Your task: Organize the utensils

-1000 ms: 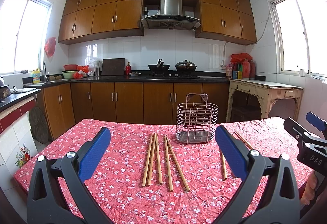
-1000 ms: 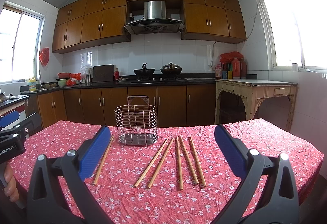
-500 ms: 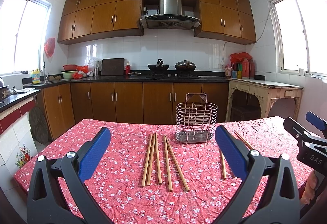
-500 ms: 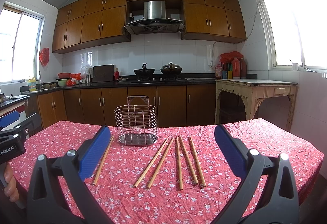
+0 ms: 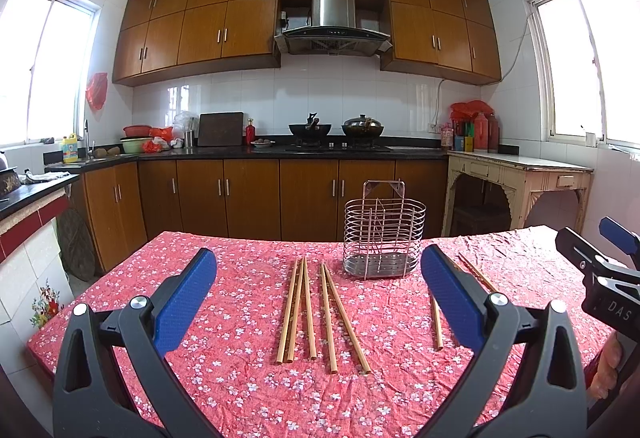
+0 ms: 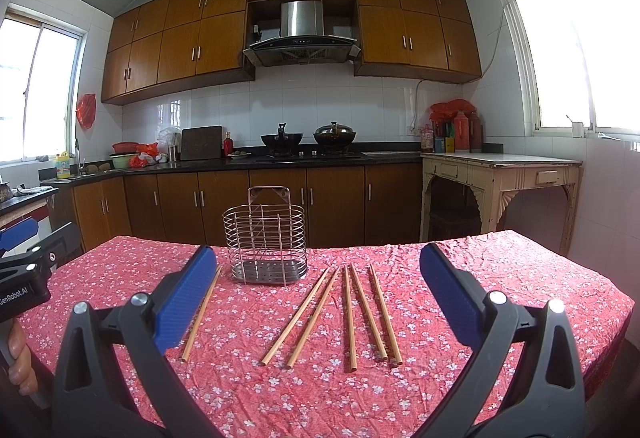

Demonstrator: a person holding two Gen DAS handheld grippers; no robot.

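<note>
Wooden chopsticks (image 5: 320, 312) lie flat beside empty oval wire utensil basket (image 5: 383, 234); left hand-held gripper (image 5: 319, 296) and right hand-held gripper (image 6: 319, 294) both spread apart

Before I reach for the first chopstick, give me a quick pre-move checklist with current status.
1. Left tongs open: ok.
2. Right tongs open: ok.
3. Both tongs free of load: ok, nothing held.
4. Wire holder upright on the tablecloth: ok.
5. Holder free of utensils: ok, none seen inside.
6. Chopsticks flat and reachable: ok; one chopstick partly hidden behind the right tongs' left finger.
</note>
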